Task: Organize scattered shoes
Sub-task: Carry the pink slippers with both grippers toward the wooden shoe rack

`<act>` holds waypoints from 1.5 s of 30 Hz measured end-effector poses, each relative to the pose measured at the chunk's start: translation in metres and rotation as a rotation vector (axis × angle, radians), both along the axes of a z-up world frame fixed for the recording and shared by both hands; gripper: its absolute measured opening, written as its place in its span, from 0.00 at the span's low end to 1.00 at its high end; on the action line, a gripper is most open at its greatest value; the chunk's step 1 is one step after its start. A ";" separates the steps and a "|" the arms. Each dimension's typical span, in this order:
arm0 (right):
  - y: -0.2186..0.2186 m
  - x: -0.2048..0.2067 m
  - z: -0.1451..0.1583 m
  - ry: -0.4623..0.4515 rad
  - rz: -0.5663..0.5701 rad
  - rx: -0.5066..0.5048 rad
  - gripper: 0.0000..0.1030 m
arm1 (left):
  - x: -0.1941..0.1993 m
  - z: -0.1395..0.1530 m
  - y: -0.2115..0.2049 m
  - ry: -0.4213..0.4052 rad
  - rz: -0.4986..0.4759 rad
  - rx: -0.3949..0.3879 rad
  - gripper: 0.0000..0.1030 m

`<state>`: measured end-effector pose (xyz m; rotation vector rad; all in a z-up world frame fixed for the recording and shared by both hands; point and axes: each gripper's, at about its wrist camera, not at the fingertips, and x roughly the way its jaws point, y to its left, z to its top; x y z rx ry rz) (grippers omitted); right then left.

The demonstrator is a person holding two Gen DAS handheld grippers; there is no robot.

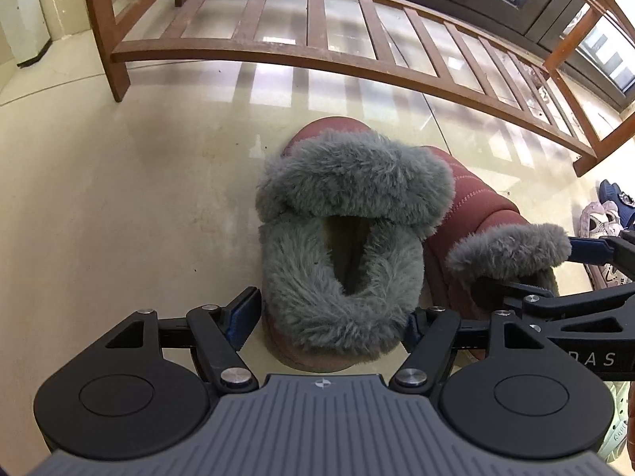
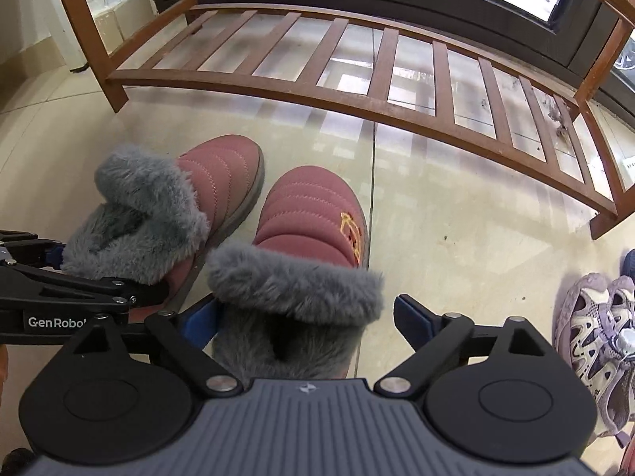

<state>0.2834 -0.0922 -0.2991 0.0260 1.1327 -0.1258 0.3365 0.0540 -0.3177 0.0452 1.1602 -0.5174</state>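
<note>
Left hand-held gripper (image 1: 331,319) is spread around the heel of the left slipper (image 1: 341,246), pads not seen pressing. Right hand-held gripper (image 2: 305,323) is released, jaws wide beside the right slipper (image 2: 305,261). Both slippers are set on the floor (image 1: 119,206) ahead of the jaws, short of the wooden rack (image 2: 357,79). Step judged: pair placed; next, retreat toward the sandals (image 2: 595,341).

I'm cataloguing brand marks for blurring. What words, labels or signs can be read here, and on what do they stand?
"GenRobo", cut off at its end: on the left gripper, seen from the right wrist.
"DAS", start hidden: on the right gripper, seen from the left wrist.
Yellow embroidered emblem, no readable letters: on the right slipper.
Raised lettering on the pale clog: too small to read.
Nothing on the wooden rack.
</note>
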 end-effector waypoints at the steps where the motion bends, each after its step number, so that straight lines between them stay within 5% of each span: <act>1: 0.000 0.002 -0.001 0.003 0.000 0.001 0.92 | 0.001 0.000 0.000 0.007 -0.002 0.004 0.70; 20: -0.003 0.004 -0.003 0.039 0.010 -0.027 0.95 | 0.017 0.024 0.009 0.016 -0.080 -0.031 0.82; 29: -0.004 0.003 -0.007 0.036 0.035 -0.034 0.95 | 0.034 0.012 -0.018 -0.017 -0.136 0.045 0.85; 40: -0.005 0.005 -0.020 0.041 0.040 0.011 0.76 | 0.030 -0.017 -0.026 -0.071 -0.194 0.095 0.86; 45: -0.007 0.003 -0.019 0.019 0.034 0.020 0.72 | 0.029 -0.021 -0.025 -0.085 -0.181 0.050 0.72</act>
